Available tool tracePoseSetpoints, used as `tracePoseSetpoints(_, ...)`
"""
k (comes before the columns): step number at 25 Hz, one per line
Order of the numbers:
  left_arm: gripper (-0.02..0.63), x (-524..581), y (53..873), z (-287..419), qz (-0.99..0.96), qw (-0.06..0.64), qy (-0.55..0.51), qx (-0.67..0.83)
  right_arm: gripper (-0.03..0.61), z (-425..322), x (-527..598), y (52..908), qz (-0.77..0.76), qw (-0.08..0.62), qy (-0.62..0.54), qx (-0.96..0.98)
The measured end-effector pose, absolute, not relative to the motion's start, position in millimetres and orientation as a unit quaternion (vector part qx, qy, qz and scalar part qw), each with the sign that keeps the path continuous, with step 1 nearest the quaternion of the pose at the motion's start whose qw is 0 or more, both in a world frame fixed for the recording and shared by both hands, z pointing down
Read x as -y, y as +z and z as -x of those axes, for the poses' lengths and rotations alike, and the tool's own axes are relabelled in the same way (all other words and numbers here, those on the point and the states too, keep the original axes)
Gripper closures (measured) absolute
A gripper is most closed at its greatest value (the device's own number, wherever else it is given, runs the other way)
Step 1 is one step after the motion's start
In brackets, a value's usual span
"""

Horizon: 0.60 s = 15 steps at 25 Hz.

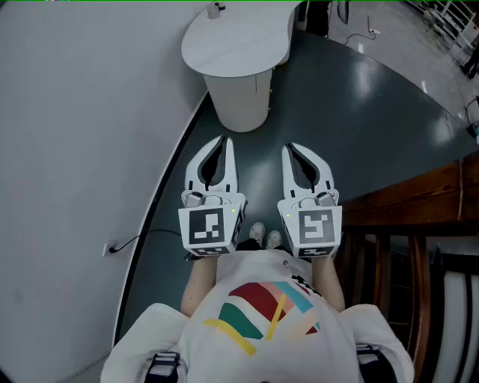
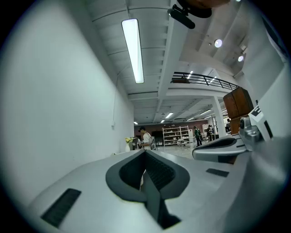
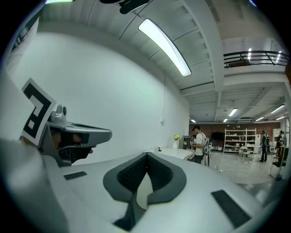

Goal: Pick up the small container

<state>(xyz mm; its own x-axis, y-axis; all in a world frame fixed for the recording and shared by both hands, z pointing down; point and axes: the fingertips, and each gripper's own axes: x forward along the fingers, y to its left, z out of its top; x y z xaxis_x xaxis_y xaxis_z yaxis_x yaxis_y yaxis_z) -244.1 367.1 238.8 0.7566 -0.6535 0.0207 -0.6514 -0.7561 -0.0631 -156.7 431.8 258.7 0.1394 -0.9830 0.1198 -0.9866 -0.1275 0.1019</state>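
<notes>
A small dark container (image 1: 216,9) stands near the far edge of a white rounded table (image 1: 239,45) ahead of me. In the right gripper view the same table (image 3: 175,154) lies well beyond the jaws, with a small item (image 3: 158,149) on it. My left gripper (image 1: 219,142) and right gripper (image 1: 290,149) are held side by side at waist height, pointing roughly level toward the table and well short of it. Both are shut with nothing between the jaws: the left gripper (image 2: 145,152) and the right gripper (image 3: 146,157) show their tips meeting.
A white wall (image 1: 75,149) curves along the left, with a socket and cable (image 1: 114,248) low on it. The floor (image 1: 359,120) is dark green. Wooden furniture and chairs (image 1: 419,224) stand at the right. Far off are people (image 3: 198,143) and shelves (image 3: 240,141).
</notes>
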Motion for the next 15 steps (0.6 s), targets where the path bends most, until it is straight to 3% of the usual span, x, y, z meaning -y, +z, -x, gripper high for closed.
tracePoseSetpoints(15,0.597,-324.8,236.7,251.2,0.933,0.028,-0.013,-0.357,0.568,152.2,-395.3,249.3,-0.758,0.042,0.001,0.651)
